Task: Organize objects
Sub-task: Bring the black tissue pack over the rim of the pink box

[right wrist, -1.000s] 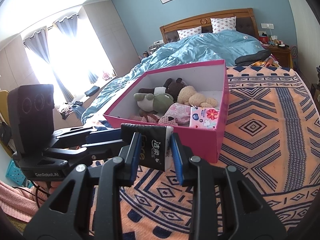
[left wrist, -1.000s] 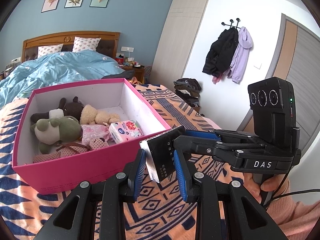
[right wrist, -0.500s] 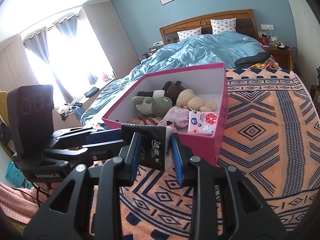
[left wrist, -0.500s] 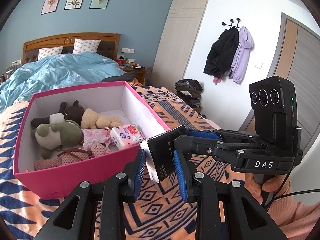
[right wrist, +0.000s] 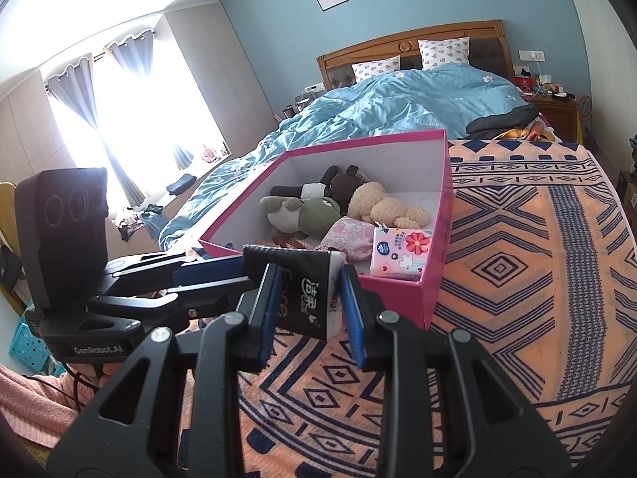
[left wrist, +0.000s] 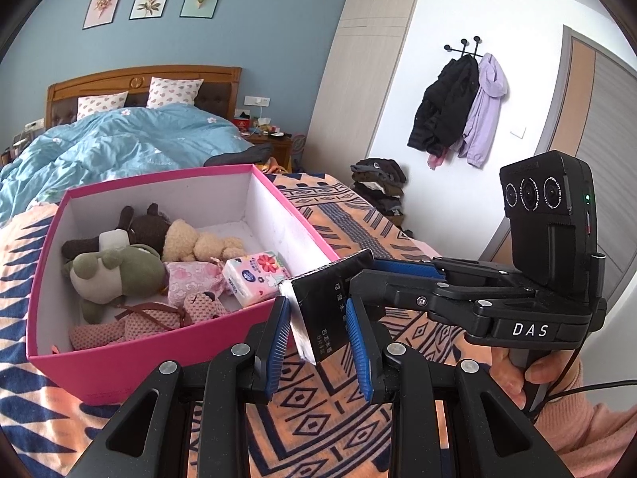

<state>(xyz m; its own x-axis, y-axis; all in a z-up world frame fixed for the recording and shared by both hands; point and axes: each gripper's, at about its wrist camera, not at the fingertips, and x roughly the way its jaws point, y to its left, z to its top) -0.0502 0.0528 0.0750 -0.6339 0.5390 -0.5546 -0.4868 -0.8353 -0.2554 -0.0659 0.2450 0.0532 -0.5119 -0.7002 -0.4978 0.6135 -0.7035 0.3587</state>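
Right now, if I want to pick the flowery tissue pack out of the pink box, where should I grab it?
Probably pinch the flowery tissue pack across its two long sides, coming straight down from above. It lies flat with its printed face up in the near corner of the pink box, so the box walls block any sideways reach, and the pink cloth pouch crowds one side.

Bed (right wrist: pixel 517 239) with orange-and-navy patterned cover; pink box (left wrist: pixel 159 342) resting on it; blue duvet (left wrist: pixel 119 147) behind
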